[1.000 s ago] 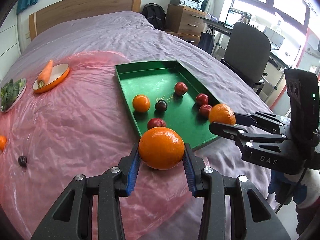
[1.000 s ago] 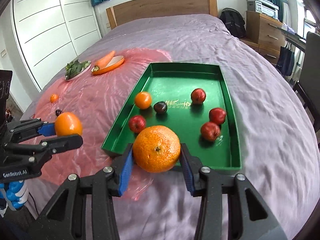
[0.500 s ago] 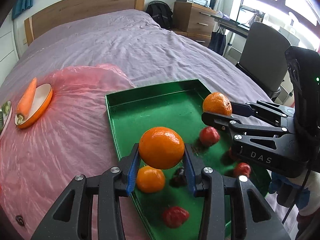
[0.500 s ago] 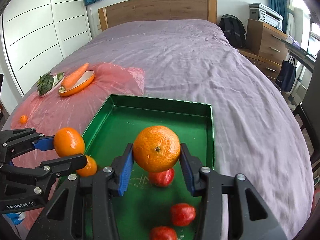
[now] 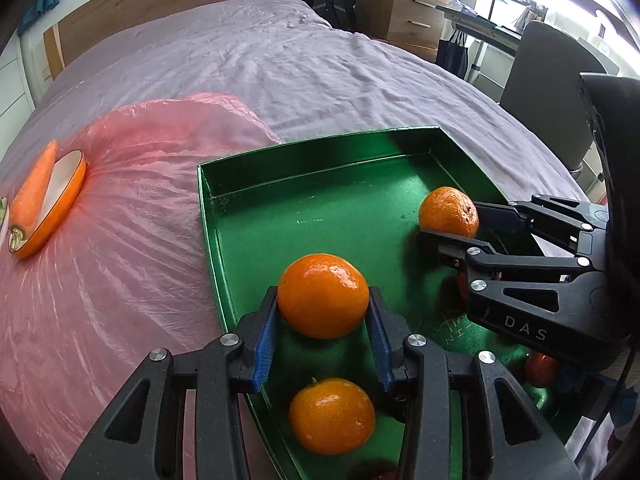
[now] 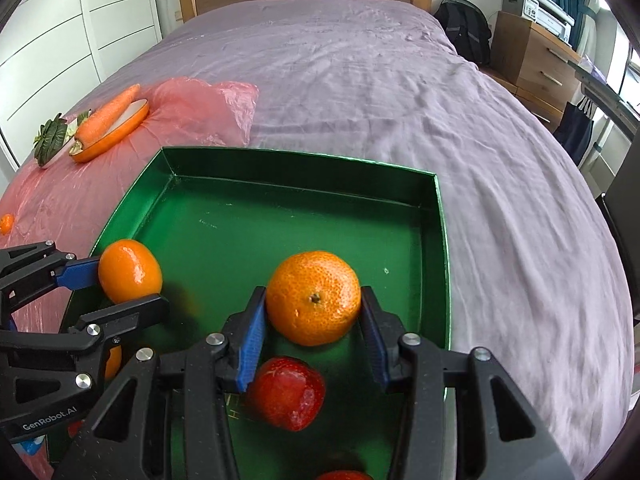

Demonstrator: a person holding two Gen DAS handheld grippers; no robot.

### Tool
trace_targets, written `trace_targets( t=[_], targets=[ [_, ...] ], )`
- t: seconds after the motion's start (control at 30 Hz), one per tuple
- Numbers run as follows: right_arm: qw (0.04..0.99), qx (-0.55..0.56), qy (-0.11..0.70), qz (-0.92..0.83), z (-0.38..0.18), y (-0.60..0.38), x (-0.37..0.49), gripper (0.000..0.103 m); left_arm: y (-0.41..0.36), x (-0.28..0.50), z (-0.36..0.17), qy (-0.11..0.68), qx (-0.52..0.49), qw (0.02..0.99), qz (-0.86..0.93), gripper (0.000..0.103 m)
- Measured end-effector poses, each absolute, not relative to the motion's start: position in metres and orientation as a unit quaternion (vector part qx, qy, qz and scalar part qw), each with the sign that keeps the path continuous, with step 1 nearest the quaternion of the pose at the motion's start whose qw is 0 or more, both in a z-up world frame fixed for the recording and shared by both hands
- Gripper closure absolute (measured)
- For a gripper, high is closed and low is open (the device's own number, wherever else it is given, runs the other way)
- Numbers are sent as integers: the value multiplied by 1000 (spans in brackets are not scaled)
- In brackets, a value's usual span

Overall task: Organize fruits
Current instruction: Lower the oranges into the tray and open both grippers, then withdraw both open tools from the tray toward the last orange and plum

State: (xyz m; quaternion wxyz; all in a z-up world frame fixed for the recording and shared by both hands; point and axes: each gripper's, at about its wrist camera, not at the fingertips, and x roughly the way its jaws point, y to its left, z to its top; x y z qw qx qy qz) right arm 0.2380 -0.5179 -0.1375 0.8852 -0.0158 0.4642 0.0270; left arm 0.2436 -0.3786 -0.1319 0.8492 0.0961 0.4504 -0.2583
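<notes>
Over the green tray (image 5: 320,216), low in the middle of each wrist view, both grippers carry fruit. The left gripper (image 5: 323,322) is clamped on a smooth orange (image 5: 323,295), its blue pads pressed to either flank; the right gripper (image 6: 313,322) has its wider-set jaws closed on a larger, dimpled mandarin (image 6: 313,297), stem end facing the camera. In the left view the right gripper sits at the right of the frame, with its mandarin nearer the tray's far right wall; in the right view the left gripper comes in from the lower left, its orange near the tray's left wall. Both fruits appear to hang above the tray floor, though their clearance is hard to judge. The open floor lies ahead of and below each claw, toward the far wall, so the drop looks clear there. A small orange (image 5: 332,416) and a red fruit (image 6: 286,392) lie closer in, beneath the fingers, so neither release should fall short.
</notes>
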Motion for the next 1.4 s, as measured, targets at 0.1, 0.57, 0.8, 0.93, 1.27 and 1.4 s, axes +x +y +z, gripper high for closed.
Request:
trace_targets(
  t=[0.1, 0.57, 0.8, 0.93, 1.27, 1.4],
  targets=[
    [885, -22, 464, 24, -137, -516, 238, 17, -377, 243, -129, 449, 92, 851, -256, 67],
    [895, -17, 447, -7, -102, -518, 206, 2, -368, 215, -85, 425, 76, 860, -273, 59],
    [901, 0, 433, -20, -75, -508, 159, 0, -357, 174, -54, 415, 61, 863, -281, 55],
    [900, 13, 435, -33, -67, -502, 125, 0, -353, 141, -42, 409, 62, 863, -290, 52],
    [897, 50, 434, -66, -50, -501, 40, 0, -332, 70, -16, 399, 64, 863, -305, 51],
    [895, 57, 436, -76, -47, -497, 11, 0, -319, 45, -11, 394, 71, 864, -305, 51]
  ],
)
